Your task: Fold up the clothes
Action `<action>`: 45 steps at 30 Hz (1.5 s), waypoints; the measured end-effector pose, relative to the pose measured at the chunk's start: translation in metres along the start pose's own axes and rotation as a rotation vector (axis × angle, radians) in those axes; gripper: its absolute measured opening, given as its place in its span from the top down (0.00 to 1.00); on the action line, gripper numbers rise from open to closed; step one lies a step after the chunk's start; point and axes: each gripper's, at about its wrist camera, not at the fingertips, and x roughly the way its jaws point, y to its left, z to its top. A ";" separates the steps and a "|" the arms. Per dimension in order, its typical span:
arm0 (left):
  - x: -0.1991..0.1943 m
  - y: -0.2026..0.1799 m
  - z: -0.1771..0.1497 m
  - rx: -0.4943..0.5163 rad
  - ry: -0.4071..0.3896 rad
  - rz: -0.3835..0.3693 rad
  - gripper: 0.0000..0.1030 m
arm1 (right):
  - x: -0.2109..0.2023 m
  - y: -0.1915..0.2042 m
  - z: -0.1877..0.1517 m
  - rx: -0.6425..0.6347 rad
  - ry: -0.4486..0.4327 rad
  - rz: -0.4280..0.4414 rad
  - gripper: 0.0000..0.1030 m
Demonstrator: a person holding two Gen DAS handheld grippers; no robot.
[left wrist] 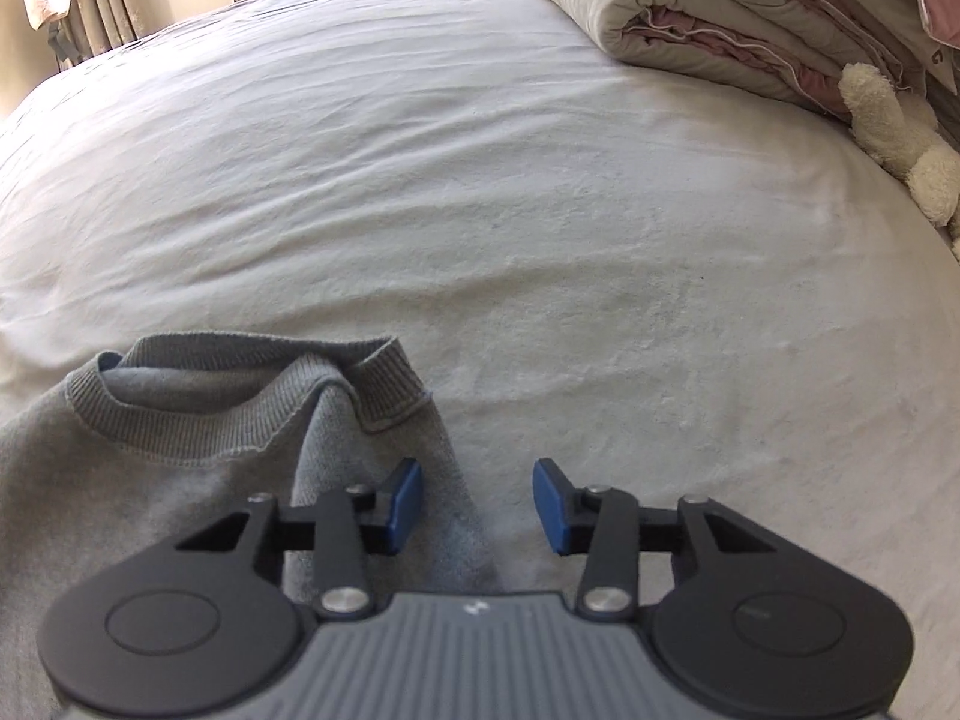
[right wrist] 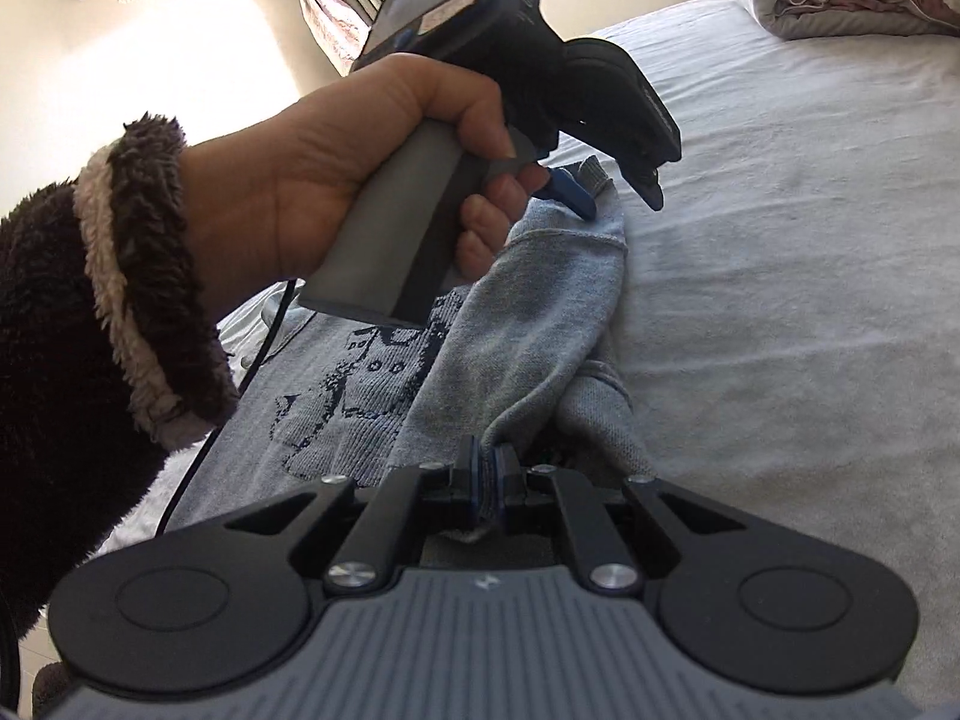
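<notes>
1. Two grippers are working one grey sweatshirt (right wrist: 528,324), which is lying on the white bed (left wrist: 540,210) near its close edge, collar pointing toward the far end, where a rolled quilt (left wrist: 690,18) and a plush toy (left wrist: 894,132) are sitting at the far right corner.
2. The right gripper (right wrist: 487,480) is pinching a fold of the sweatshirt's grey cloth, jaws closed tight on it, and the fabric is bunching up toward the collar.
3. The left gripper (left wrist: 477,504) is hovering with jaws wide apart, gripping nothing, just beside the ribbed collar (left wrist: 240,408); a hand (right wrist: 336,180) is gripping its handle.
4. Judging by this, a side panel or sleeve is being folded over the printed front.
5. The next move is likely calling for the left jaws to be closing on the shoulder edge so both ends travel together and the fold lands flat.
</notes>
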 end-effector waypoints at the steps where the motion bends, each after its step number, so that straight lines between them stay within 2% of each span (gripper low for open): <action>1: 0.001 -0.001 -0.001 0.002 -0.005 0.010 0.81 | -0.001 0.000 0.000 -0.003 -0.002 -0.002 0.92; 2: 0.001 -0.001 -0.001 0.001 -0.016 0.020 0.95 | -0.002 0.000 0.000 -0.008 -0.005 -0.006 0.92; 3: 0.001 0.000 0.000 0.001 -0.028 0.030 0.98 | -0.003 0.000 0.001 -0.016 -0.010 -0.014 0.92; 4: 0.000 0.002 0.000 -0.009 -0.039 0.029 0.99 | -0.006 0.000 0.002 -0.022 -0.018 -0.027 0.92; 10: -0.015 0.028 0.016 -0.171 -0.109 -0.127 0.99 | -0.028 -0.019 0.012 -0.011 -0.099 -0.113 0.93; 15: -0.020 0.036 0.032 -0.283 -0.154 -0.252 1.00 | -0.058 -0.042 0.024 0.027 -0.206 -0.262 0.93; 19: -0.017 0.040 0.040 -0.379 -0.201 -0.333 1.00 | -0.065 -0.066 0.043 0.081 -0.276 -0.368 0.94; 24: 0.001 0.049 0.044 -0.471 -0.253 -0.366 1.00 | -0.064 -0.096 0.071 0.004 -0.252 -0.446 0.96; 29: 0.030 0.041 0.047 -0.496 -0.272 -0.350 1.00 | -0.053 -0.128 0.091 -0.057 -0.209 -0.505 0.96; 34: 0.056 0.029 0.048 -0.454 -0.280 -0.322 1.00 | -0.028 -0.165 0.090 -0.043 -0.124 -0.539 0.97; 36: 0.064 0.027 0.049 -0.427 -0.259 -0.329 1.00 | -0.023 -0.177 0.083 -0.018 -0.111 -0.521 0.97; 38: 0.066 0.030 0.050 -0.396 -0.248 -0.355 1.00 | -0.025 -0.181 0.076 -0.003 -0.137 -0.495 0.96; 40: 0.062 0.038 0.054 -0.358 -0.233 -0.394 0.97 | -0.032 -0.186 0.072 0.039 -0.171 -0.446 0.90; 43: 0.048 0.053 0.061 -0.260 -0.244 -0.409 0.66 | -0.043 -0.193 0.070 0.096 -0.214 -0.369 0.78; 44: 0.043 0.059 0.062 -0.224 -0.260 -0.399 0.53 | -0.045 -0.194 0.070 0.106 -0.225 -0.348 0.68; 45: 0.037 0.065 0.063 -0.189 -0.276 -0.389 0.49 | -0.048 -0.194 0.070 0.112 -0.237 -0.330 0.61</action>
